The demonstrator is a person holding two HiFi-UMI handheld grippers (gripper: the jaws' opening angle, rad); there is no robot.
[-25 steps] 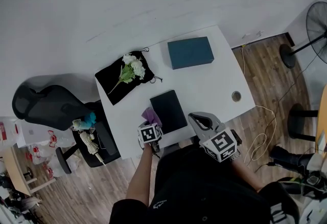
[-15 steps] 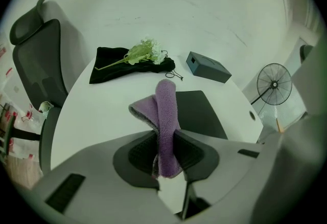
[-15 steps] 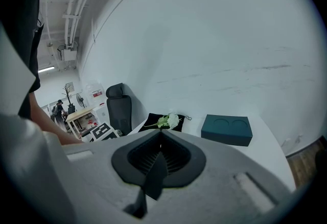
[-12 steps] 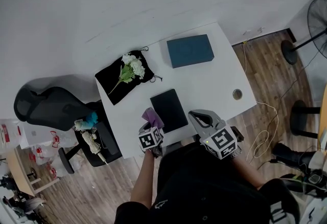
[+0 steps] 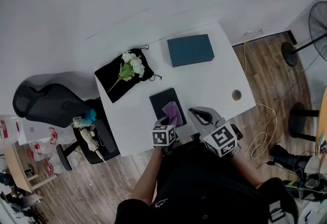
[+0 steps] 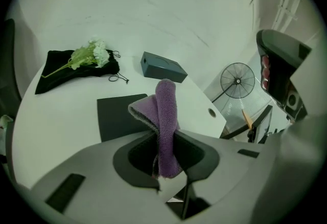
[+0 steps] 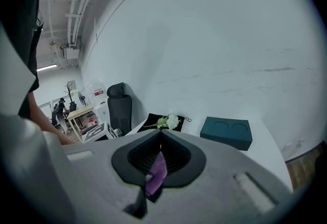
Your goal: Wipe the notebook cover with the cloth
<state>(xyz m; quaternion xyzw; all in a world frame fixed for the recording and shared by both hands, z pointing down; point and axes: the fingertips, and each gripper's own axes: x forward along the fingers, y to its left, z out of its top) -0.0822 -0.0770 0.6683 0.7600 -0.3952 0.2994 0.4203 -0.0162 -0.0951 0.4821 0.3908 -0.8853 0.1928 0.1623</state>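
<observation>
Left tool (image 6: 164,138) is clamped on the purple cloth (image 6: 164,110). The cloth is pinched between the jaws and its free end stands up and folds over past the tips. In the head view the cloth (image 5: 172,112) lies over the near right part of the notebook (image 5: 162,101). Can't tell whether it presses on the cover or sits just above it.

The notebook is dark and closed, flat on the white table (image 5: 214,82) near the front edge, straight ahead of the left tool (image 5: 171,123). The left gripper view shows the notebook (image 6: 115,115) just past the jaws, left of the cloth.

Right tool (image 7: 161,135): jaws closed tip to tip, nothing gripped. A purple sliver shows through the hollow behind the tips. In the head view the right tool (image 5: 195,113) sits just right of the notebook at the table's front edge, beside the cloth but apart from it.

Also on the table:
- teal box (image 5: 190,50) at the back, well apart from the notebook
- black pouch (image 5: 115,85) at back left with white flowers (image 5: 134,66) lying on it
- round cable hole (image 5: 236,95) near the right edge

Off the table: black office chair (image 5: 46,105) to the left, floor fan (image 5: 318,22) at far right.
</observation>
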